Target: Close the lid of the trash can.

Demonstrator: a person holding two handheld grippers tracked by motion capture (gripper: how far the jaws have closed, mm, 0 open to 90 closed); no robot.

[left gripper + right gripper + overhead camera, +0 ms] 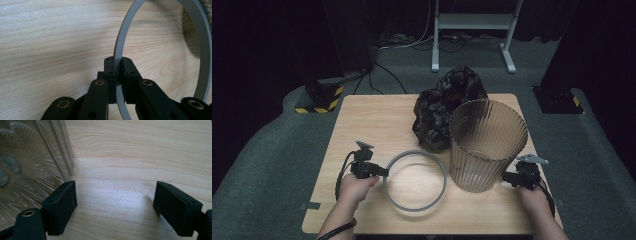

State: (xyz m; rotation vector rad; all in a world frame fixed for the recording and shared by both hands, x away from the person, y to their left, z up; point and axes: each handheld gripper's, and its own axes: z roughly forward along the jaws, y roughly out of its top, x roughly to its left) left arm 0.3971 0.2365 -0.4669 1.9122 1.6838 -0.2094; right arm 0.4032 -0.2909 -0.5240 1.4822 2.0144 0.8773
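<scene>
A thin grey ring (414,180) sits at the front middle of the wooden table (372,125). My left gripper (384,171) is shut on the ring's left rim. In the left gripper view the ring (125,32) stands pinched between the two black jaws of my left gripper (119,72), with its loop arching up and to the right. A clear ribbed bin (487,142) stands upright to the right of the ring. My right gripper (508,178) rests at the bin's lower right, open with nothing between its jaws. In the right gripper view my right gripper (113,205) is spread over bare wood beside the bin's wall (30,165).
A crumpled black plastic bag (444,105) lies behind the ring, against the bin's left side. Dark carpet surrounds the table. A white metal stand (472,30) and cables lie on the floor beyond the far edge.
</scene>
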